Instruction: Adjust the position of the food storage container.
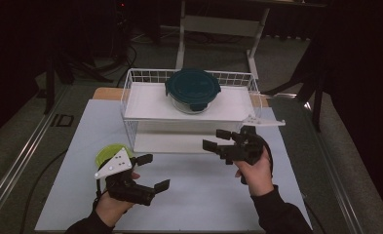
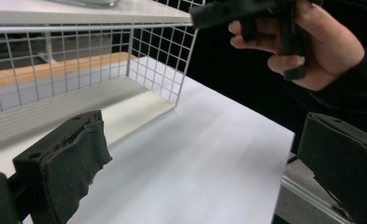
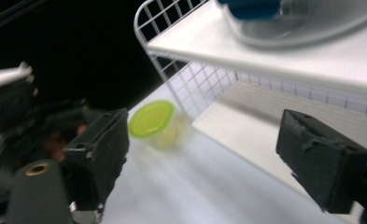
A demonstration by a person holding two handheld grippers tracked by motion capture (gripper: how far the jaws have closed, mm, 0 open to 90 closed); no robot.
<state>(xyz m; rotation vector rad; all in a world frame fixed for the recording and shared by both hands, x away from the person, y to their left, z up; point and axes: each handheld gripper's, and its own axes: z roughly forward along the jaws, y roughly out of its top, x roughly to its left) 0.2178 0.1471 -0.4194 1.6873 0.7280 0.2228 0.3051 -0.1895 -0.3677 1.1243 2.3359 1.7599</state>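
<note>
While both tools stand spread and empty in front of the wire rack (image 1: 130, 105), the likely next step is a pickup of the green-lidded cup (image 1: 107, 152), best done by squaring the jaws on its body below the lid. Right tool (image 1: 218, 141) hangs at the rack's lower shelf; the glass container with the blue lid (image 1: 193, 90) sits on the rack's top shelf. Left tool (image 1: 152, 171) is off the rack's front left corner, the cup just behind it on the bench (image 1: 199, 195).
</note>
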